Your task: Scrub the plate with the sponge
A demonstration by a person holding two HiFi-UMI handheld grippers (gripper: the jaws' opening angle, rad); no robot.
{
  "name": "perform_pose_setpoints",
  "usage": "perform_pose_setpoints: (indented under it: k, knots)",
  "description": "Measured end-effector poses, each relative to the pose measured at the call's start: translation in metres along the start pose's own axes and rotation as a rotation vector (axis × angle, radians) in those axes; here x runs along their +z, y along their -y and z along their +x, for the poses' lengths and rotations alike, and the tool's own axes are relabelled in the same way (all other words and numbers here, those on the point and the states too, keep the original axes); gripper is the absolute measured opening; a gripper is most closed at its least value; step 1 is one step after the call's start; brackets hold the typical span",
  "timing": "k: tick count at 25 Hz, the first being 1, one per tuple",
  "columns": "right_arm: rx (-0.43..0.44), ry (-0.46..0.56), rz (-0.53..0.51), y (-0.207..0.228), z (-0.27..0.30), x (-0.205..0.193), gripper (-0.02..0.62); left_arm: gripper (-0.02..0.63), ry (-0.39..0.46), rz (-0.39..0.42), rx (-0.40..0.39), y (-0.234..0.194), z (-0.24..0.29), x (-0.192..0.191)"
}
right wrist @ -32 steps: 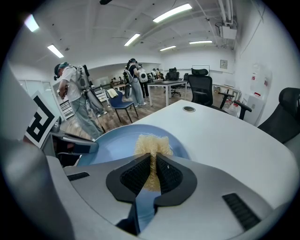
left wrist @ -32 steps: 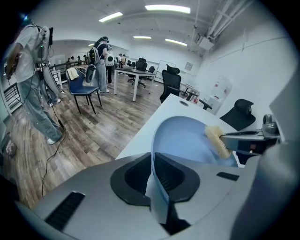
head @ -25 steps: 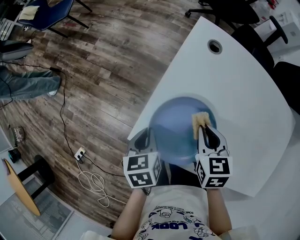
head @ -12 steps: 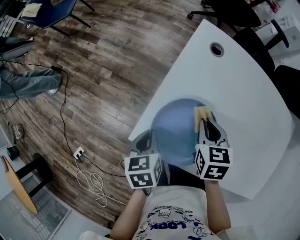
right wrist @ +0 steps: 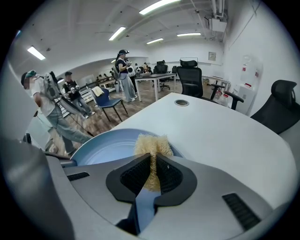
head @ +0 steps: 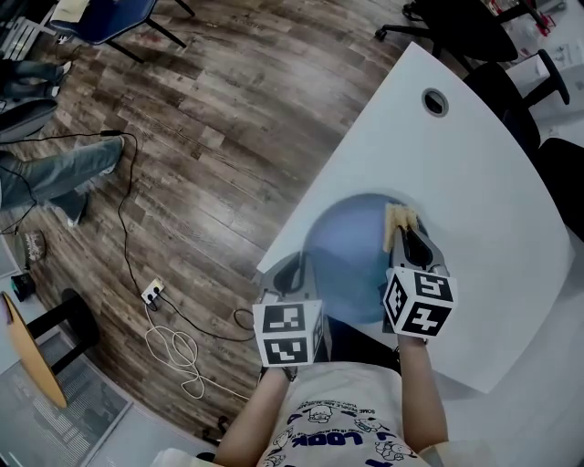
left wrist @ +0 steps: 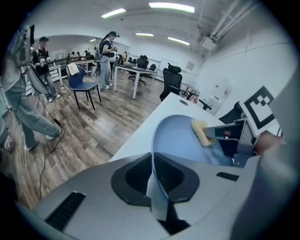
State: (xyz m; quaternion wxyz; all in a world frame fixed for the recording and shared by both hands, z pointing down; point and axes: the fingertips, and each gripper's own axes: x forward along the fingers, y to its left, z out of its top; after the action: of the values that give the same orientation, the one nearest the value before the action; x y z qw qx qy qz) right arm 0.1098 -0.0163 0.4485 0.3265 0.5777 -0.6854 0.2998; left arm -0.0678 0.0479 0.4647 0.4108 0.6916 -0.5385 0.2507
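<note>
A light blue plate (head: 351, 251) hangs partly over the near edge of the white table (head: 474, 182). My left gripper (head: 290, 275) is shut on the plate's near left rim; in the left gripper view the rim (left wrist: 154, 180) stands on edge between the jaws of the left gripper (left wrist: 155, 174). My right gripper (head: 407, 239) is shut on a yellow fibrous sponge (head: 400, 218), which rests on the plate's far right part. The sponge (right wrist: 150, 149) sticks out past the jaws of the right gripper (right wrist: 151, 174), over the plate (right wrist: 105, 146). From the left gripper view the sponge (left wrist: 201, 131) lies on the plate's inner face (left wrist: 180, 140).
A round cable hole (head: 435, 100) sits in the table's far part. Black office chairs (head: 456, 23) stand beyond the table. On the wooden floor to the left lie a cable and a socket strip (head: 153, 294). People stand farther back (right wrist: 124, 75).
The sponge in my right gripper has slid away from me across the plate, toward its far rim. The left gripper has kept its hold on the plate's rim.
</note>
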Motion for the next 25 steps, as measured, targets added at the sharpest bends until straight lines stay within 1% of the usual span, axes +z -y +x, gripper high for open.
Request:
perform_pose_setpoints:
  k: [5,12,20,25]
  knots:
    - [0.015,-0.009,-0.002,-0.008,0.008,0.007,0.048,0.025,-0.005,0.025,0.004,0.000,0.000,0.001]
    - [0.059,-0.020,-0.028,-0.032,0.016,0.016,0.046,0.028,-0.013,0.045,-0.005,0.000,0.000,0.001]
    - [0.125,-0.043,-0.098,-0.056,0.025,0.019,0.048,0.029,-0.016,0.042,-0.014,0.001,0.003,0.001]
    - [0.183,-0.059,-0.120,-0.072,0.028,0.019,0.046,0.031,-0.010,0.028,-0.012,0.000,0.003,0.002]
